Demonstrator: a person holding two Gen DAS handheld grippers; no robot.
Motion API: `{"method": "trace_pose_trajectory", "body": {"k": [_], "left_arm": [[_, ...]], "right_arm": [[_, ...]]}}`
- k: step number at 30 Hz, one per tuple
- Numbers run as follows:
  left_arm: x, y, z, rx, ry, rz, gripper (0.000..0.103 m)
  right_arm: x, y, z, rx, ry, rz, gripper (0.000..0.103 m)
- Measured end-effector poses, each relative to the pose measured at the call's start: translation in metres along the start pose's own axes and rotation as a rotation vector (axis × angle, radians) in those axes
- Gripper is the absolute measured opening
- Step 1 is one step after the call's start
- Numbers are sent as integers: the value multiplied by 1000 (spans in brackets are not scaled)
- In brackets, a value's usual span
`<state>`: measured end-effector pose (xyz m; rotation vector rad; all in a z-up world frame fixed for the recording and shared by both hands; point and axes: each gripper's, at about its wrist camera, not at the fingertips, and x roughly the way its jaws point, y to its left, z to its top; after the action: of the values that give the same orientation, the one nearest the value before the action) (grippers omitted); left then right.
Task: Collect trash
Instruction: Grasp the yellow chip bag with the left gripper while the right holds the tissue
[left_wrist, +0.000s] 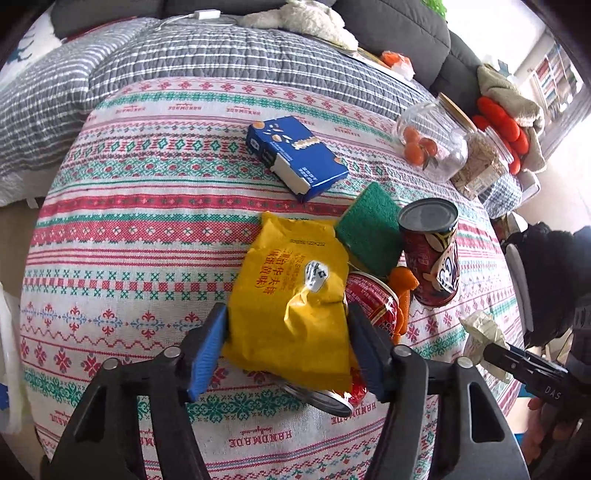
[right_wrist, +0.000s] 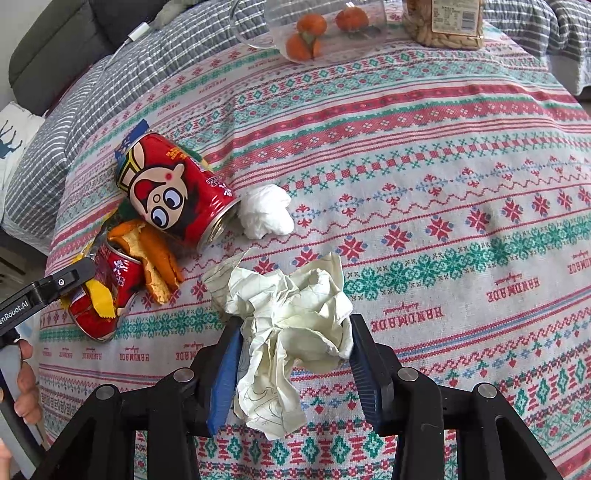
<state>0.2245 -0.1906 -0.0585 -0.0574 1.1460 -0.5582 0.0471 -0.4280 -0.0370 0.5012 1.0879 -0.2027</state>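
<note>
Our left gripper (left_wrist: 287, 341) has its blue-padded jaws clamped on the crinkled yellow snack packet (left_wrist: 291, 302), pads pressed to both sides of the bag, which sits over a lying red drink can (left_wrist: 369, 306) on the red, green and white patterned tablecloth (left_wrist: 147, 258). Just right of that can we see a curl of orange peel (left_wrist: 402, 291), and behind it a green scouring sponge (left_wrist: 369, 229) leans against the packet's top corner. A second red cartoon-printed can (left_wrist: 432, 254) stands just beside the sponge in the left view; it looks tipped over in the right one. Farther back a blue cardboard box (left_wrist: 297, 157) lies alone, well apart from the pile. At the far edge we've got a clear glass jar with small oranges inside (left_wrist: 432, 144) lying on its side and, next to it, a clear jar of pale nuts (left_wrist: 480, 170).

Over on the right, our right gripper (right_wrist: 293, 350) is closed on the crumpled ball of pale lined paper (right_wrist: 291, 325), both pads touching it, the wad bulging out ahead of and below the fingers. A crumpled white tissue (right_wrist: 266, 210) rests on the cloth near the paper, touching the cartoon can's rim. The left tool's black arm crosses the lower left corner of this view, over the flattened can and peel, with bare fingers (right_wrist: 27, 391) gripping its handle
</note>
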Motion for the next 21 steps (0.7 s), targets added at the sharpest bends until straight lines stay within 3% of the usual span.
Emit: {"method": "trace_pose_trajectory", "body": {"k": [7,14,21], "left_arm": [[-25,9,-4,-2,-42,8,59],[-67,22,-26,63,-123,92,59],[-92,57,-48,68,-143,167,59]], "right_arm": [[-2,3,0,-4,0,-1,49],[-9,26,3,-36,-27,29,49],[1,56,4,-58,-15,49,49]]}}
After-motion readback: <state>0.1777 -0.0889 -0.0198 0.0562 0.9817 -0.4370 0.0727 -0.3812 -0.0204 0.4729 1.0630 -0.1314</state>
